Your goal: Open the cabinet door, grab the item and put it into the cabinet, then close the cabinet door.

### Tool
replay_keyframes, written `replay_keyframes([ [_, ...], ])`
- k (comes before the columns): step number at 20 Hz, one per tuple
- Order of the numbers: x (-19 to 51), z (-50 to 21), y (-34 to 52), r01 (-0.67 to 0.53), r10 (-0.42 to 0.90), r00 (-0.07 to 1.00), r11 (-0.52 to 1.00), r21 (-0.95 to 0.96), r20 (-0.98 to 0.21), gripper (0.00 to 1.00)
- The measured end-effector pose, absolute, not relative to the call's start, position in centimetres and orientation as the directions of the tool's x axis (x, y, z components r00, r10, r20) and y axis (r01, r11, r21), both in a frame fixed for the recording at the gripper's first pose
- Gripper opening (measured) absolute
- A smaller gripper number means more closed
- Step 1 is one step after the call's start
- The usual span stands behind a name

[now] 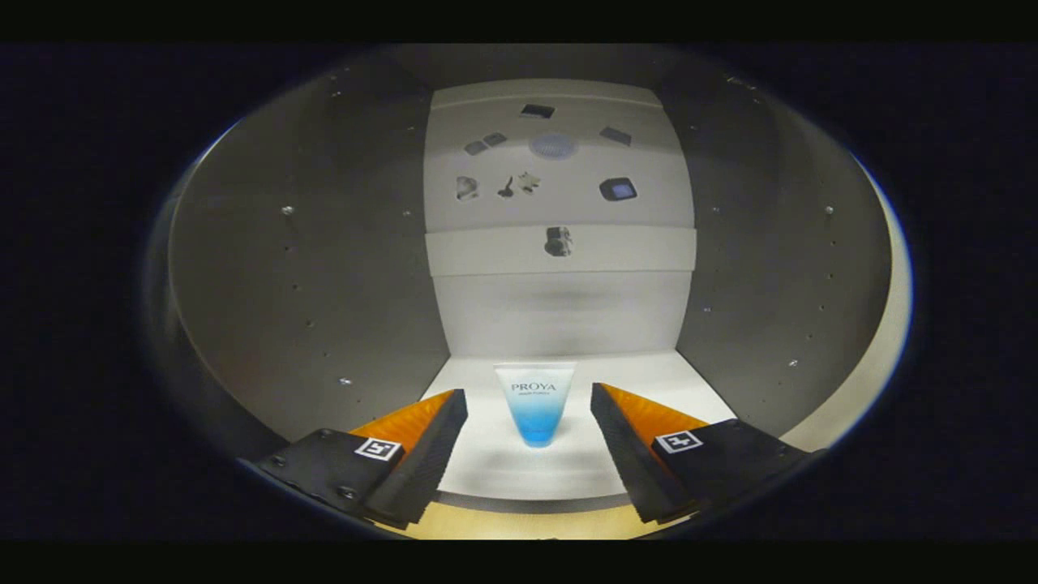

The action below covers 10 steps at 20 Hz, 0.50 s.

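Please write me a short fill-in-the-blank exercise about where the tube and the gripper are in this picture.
1. The tube stands on the floor of the ____.
2. The gripper is ____, with neither finger touching the tube.
3. The tube rests on its cap, whose colour is ____.
4. Seen from the gripper, the tube is ____ the two fingers.

Missing words: cabinet; open; blue; between

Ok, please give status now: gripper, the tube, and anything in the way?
Gripper open, fingers either side of tube, not touching. Tube upright on cabinet floor, inside cabinet. Nothing between fingers and tube.
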<state>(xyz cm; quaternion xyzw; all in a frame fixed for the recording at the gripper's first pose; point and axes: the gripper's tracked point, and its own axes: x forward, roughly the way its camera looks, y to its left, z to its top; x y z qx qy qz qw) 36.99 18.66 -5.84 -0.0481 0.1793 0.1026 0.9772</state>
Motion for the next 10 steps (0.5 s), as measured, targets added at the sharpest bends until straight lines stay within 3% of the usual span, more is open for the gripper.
replay_keyframes([
  [10,19.3,4.1,19.1,-0.360,0.339,0.923,0.928,-0.097,-0.180,0.98],
])
